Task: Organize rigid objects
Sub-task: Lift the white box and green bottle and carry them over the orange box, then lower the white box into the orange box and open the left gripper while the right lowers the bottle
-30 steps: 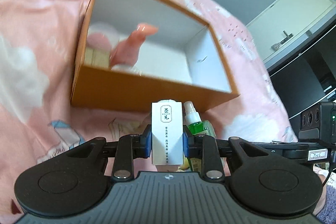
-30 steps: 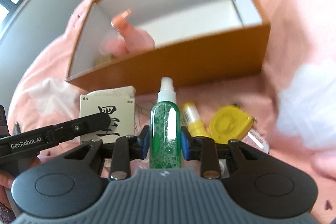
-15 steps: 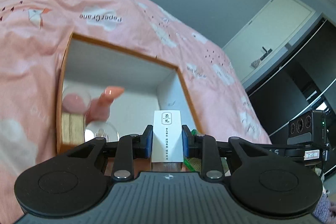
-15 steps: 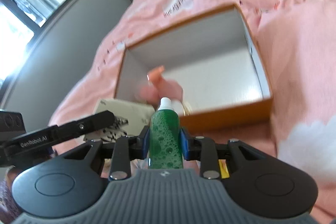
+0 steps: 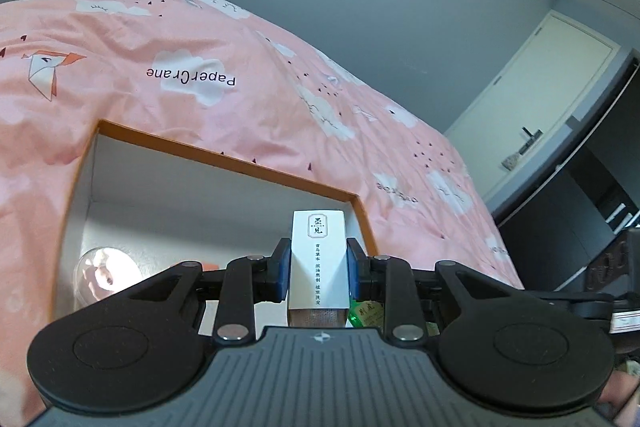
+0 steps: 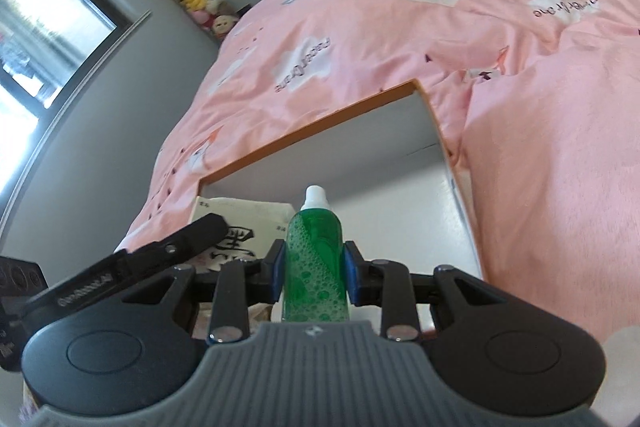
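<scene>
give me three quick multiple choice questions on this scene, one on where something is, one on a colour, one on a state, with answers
1. Where does the orange box sit?
A. on the pink bedspread
B. on a wooden shelf
C. on the floor

2. What colour is the liquid in the spray bottle?
A. blue
B. green
C. red

3. What is the left gripper doing?
A. standing open and empty
B. shut on the white carton
C. shut on a spoon

Answers: 1 A, pink bedspread surrounds the box on all visible sides. 2 B, bubbly green fills the bottle held by the right gripper. 3 B, both pads press the carton's sides.
</scene>
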Available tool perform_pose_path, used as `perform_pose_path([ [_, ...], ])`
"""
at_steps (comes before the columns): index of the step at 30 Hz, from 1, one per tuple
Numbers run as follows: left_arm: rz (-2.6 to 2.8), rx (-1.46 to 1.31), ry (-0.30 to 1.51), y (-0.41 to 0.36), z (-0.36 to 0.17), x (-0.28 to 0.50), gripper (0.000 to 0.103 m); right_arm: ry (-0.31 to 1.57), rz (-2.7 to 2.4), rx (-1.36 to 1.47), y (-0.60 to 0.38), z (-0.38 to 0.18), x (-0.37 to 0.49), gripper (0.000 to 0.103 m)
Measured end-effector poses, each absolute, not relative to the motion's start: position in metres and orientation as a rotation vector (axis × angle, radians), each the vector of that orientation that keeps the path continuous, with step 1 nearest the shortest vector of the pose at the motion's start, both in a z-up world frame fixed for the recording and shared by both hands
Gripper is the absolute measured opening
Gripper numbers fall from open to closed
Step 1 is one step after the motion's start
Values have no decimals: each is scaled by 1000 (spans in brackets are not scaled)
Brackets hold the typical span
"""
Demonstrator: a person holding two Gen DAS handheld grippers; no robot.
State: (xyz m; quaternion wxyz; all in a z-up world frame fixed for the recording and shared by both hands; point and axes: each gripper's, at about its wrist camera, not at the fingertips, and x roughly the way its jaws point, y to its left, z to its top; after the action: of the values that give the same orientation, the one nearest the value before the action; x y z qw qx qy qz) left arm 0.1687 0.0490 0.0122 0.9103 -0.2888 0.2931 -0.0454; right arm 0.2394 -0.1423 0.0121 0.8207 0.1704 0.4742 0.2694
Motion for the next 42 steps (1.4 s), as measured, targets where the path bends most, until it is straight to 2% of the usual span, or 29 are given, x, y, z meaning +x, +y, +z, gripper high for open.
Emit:
perform_pose_path([
  [4, -85, -615, 675, 39, -15, 186, 31, 1000, 524, 287, -137, 3, 251, 29],
  [8, -56, -642, 770, 39, -44, 196, 31, 1067, 534, 258, -132, -16, 265, 29],
  [19, 59, -725, 994, 41, -84, 219, 31, 1156, 546, 218, -123, -52, 283, 29],
  [26, 53, -867, 1014, 49, -94, 218, 31, 1167, 549, 221, -122, -56, 286, 29],
  [31, 38, -797, 1082, 48, -88, 221, 32, 1162, 543, 152, -115, -58, 284, 29],
  [37, 83, -627, 1138, 44, -75, 223, 41, 1151, 529, 67, -106, -61, 280, 29],
  [40, 59, -570, 1132, 43, -69, 220, 41, 1141, 518, 16, -99, -64, 278, 29],
  [42, 29, -558, 1143, 42, -67, 221, 32, 1135, 505, -6, -95, -67, 278, 29],
])
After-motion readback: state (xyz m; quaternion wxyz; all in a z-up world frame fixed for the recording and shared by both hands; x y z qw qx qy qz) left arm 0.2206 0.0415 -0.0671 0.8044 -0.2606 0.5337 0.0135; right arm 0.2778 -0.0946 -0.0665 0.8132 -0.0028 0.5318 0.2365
